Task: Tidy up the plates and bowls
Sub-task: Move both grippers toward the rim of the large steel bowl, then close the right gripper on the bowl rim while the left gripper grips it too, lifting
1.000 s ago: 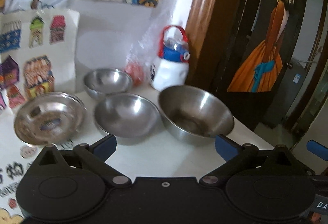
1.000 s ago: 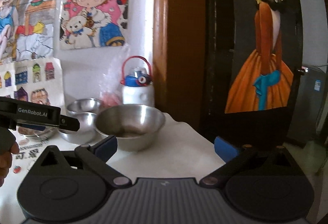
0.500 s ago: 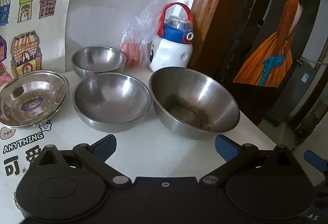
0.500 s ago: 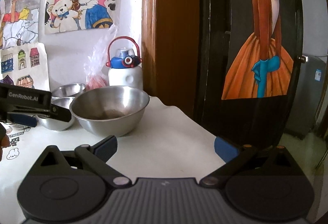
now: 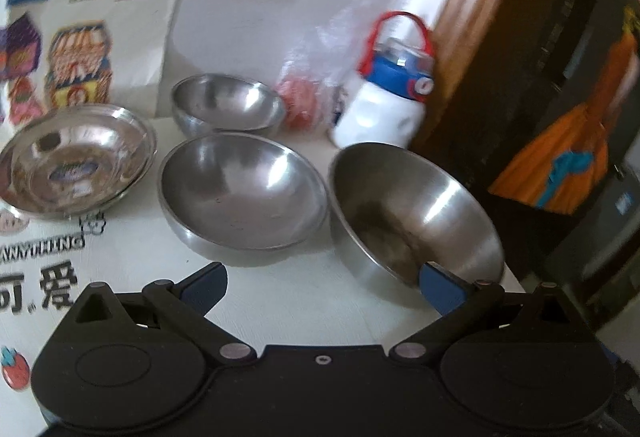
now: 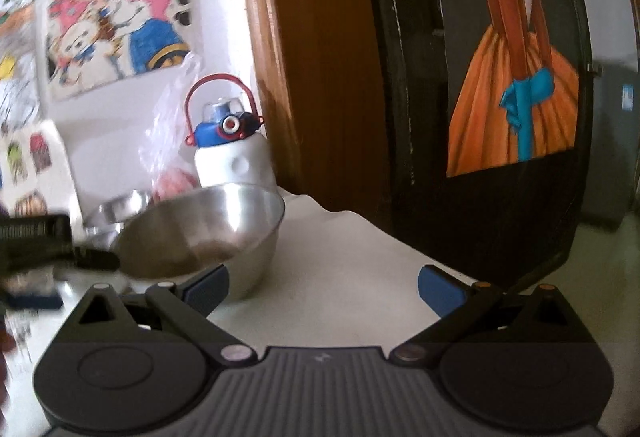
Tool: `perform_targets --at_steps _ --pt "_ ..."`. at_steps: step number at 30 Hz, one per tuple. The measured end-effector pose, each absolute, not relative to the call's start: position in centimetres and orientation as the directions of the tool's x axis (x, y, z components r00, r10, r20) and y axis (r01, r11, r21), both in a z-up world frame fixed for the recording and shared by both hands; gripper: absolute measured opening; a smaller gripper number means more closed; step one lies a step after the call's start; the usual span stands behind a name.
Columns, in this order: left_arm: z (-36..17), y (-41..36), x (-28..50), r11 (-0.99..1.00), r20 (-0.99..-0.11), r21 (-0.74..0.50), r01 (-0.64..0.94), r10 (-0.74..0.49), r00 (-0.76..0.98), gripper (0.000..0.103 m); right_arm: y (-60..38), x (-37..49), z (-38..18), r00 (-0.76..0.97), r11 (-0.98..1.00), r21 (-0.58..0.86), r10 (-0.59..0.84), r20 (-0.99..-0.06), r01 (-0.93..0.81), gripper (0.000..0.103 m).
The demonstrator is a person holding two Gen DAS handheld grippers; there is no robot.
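Observation:
Three steel bowls and a shallow steel plate (image 5: 76, 157) stand on the white table. The large bowl (image 5: 412, 213) is at the right, a medium bowl (image 5: 240, 193) is in the middle, and a small bowl (image 5: 228, 105) is behind it. My left gripper (image 5: 324, 283) is open and holds nothing; its right fingertip overlaps the large bowl's near rim. In the right wrist view the large bowl (image 6: 208, 225) is just ahead on the left. My right gripper (image 6: 324, 287) is open and empty, its left fingertip in front of the bowl's wall. The left gripper (image 6: 52, 237) shows blurred at the left edge.
A white water bottle (image 5: 384, 105) with a blue lid and red handle stands by the wall, also in the right wrist view (image 6: 232, 153). Beside it lies a clear bag (image 5: 316, 85) with something red. A wooden door frame (image 6: 320, 77) and the table's right edge (image 6: 380, 237) are close.
Both grippers have come closer to the large bowl, which now sits nearer and larger in both views. Both views are blurred by motion. Both pairs of jaws remain apart.

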State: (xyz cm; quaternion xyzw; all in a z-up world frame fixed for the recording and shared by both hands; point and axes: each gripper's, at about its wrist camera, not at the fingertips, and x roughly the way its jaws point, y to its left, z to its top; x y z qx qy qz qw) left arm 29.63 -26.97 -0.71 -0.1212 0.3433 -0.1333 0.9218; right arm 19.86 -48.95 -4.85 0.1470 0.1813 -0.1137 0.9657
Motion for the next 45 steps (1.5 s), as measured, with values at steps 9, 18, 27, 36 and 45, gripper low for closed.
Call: perform_targets --at_steps 9,18,27,36,45 --pt "-1.8 -26.7 31.7 0.913 -0.617 -0.405 0.050 -0.313 0.722 0.090 -50.2 24.3 -4.9 0.911 0.887 0.373 -0.113 -0.397 0.272 0.094" --pt "-2.6 -26.8 32.1 0.875 -0.627 -0.483 -0.029 -0.322 0.710 0.072 -49.7 26.7 -5.6 0.893 0.890 0.365 -0.093 -0.440 0.272 0.065" --pt "-2.5 -27.5 31.7 0.836 -0.605 -0.545 -0.067 -0.337 0.721 0.030 -49.0 27.3 -5.8 0.889 0.899 0.348 -0.089 -0.449 0.266 0.026" --pt "-2.7 -27.9 31.4 0.839 -0.585 -0.545 -0.001 -0.379 0.717 0.011 -48.2 25.9 -5.7 0.887 0.912 0.322 -0.086 -0.454 0.254 0.011" --pt "-3.1 -27.2 29.4 0.830 -0.565 -0.552 0.079 -0.442 0.696 0.010 -47.7 22.0 -5.5 0.887 0.905 0.326 -0.104 -0.449 0.272 0.011"
